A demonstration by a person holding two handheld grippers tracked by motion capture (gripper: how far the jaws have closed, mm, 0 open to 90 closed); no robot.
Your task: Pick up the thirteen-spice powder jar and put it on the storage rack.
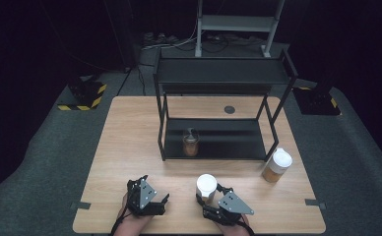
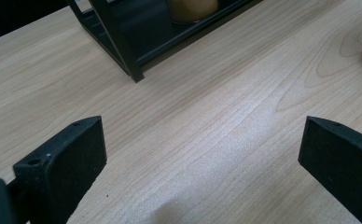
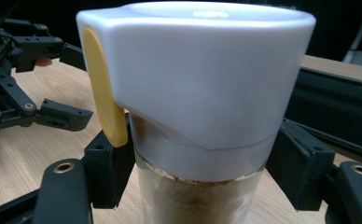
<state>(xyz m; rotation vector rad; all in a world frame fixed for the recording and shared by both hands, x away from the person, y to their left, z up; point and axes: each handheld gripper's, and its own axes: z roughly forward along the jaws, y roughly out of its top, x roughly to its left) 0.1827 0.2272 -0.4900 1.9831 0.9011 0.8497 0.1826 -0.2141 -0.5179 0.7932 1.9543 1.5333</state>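
Two jars (image 1: 276, 166) stand loose in the high view, one on the rack (image 1: 218, 140); the right gripper view shows the right gripper (image 3: 200, 175) pinching a third jar (image 3: 198, 93) near the counter's (image 1: 130, 147) front, and its yellow tab. The left gripper (image 2: 202, 163) has its jaws spread over bare wood.

Dark room – grey carpet (image 1: 41, 162), wooden table (image 1: 130, 132)

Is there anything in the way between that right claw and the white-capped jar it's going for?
Nothing visible. The right claw is already shut on the white-capped jar, a jaw pressed against each side of the glass just below the cap. The left claw waits open beside it, apart from the jar.
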